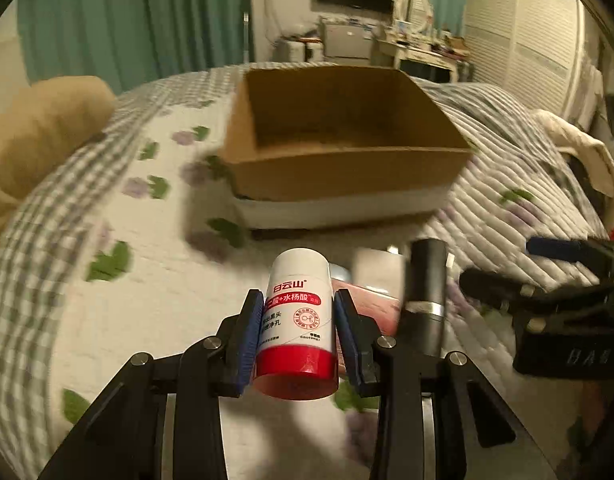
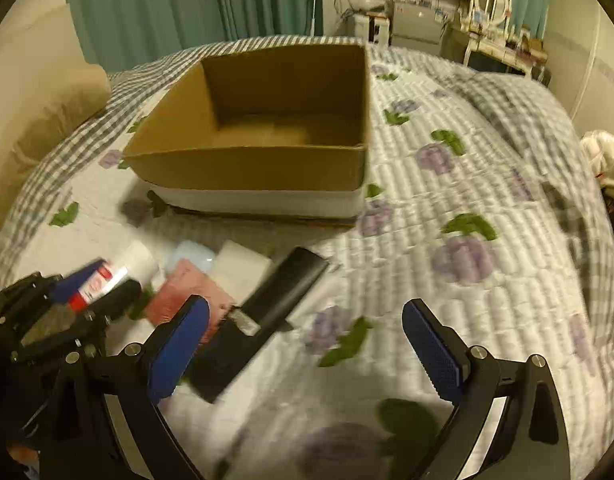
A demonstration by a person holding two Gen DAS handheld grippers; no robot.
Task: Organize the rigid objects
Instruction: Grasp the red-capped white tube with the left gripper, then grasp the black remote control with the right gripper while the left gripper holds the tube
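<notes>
My left gripper [image 1: 299,324] is shut on a white bottle with a red cap [image 1: 297,324] and holds it above the quilt; it also shows in the right wrist view [image 2: 107,280]. An open, empty cardboard box [image 1: 339,132] stands ahead on the bed, also in the right wrist view [image 2: 259,128]. A black tube with a silver band [image 1: 425,300] lies right of the bottle, beside a pink box [image 1: 371,308] and a white box [image 1: 377,266]. My right gripper [image 2: 303,344] is open and empty, with the black tube [image 2: 267,316] by its left finger.
The bed's quilt [image 2: 447,200] has purple flowers and a checked border. A tan pillow [image 1: 39,132] lies at the left. A light blue item [image 2: 195,258] lies among the small boxes. A dresser and wardrobe stand beyond the bed.
</notes>
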